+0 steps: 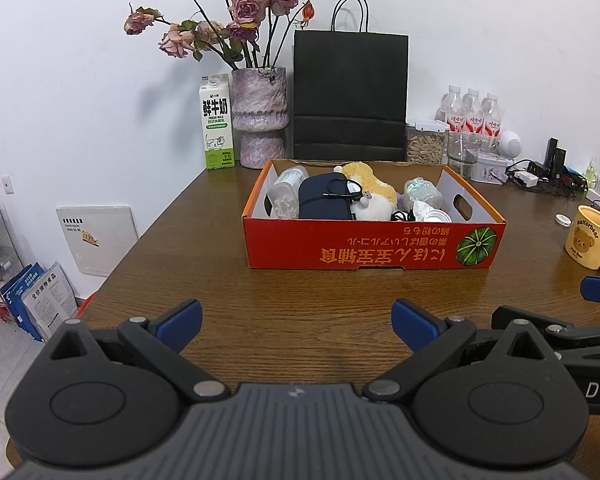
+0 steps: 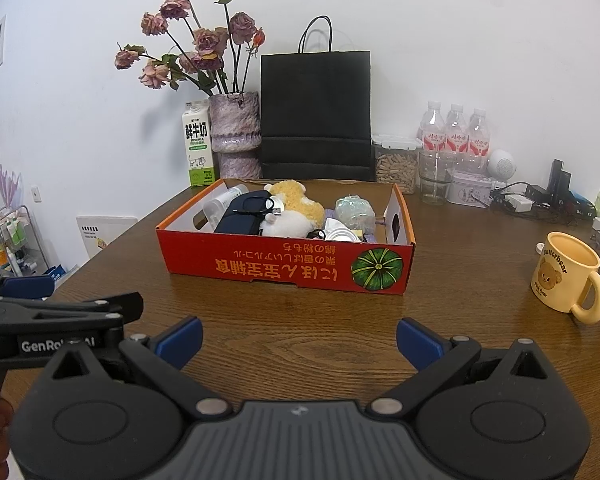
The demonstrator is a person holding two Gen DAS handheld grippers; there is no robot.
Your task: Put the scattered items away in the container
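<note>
A red cardboard box (image 1: 364, 244) (image 2: 284, 268) with a pumpkin picture sits mid-table. Inside lie a navy pouch (image 1: 324, 200) (image 2: 238, 220) with a black cable on it, a yellow-and-white plush toy (image 1: 370, 190) (image 2: 296, 212), a clear jar (image 1: 286, 192), a pale green bundle (image 1: 420, 192) (image 2: 354, 210) and small white items. My left gripper (image 1: 296, 326) is open and empty, hovering over bare wood in front of the box. My right gripper (image 2: 298, 340) is also open and empty, beside the left one, which shows at the left edge of the right wrist view.
Along the back wall stand a milk carton (image 1: 217, 122), a vase of dried roses (image 1: 260, 116), a black paper bag (image 1: 350, 96), a snack jar (image 1: 426, 142) and three water bottles (image 1: 472, 114). A yellow bear mug (image 2: 566, 278) and tangled chargers (image 2: 540, 200) are at the right.
</note>
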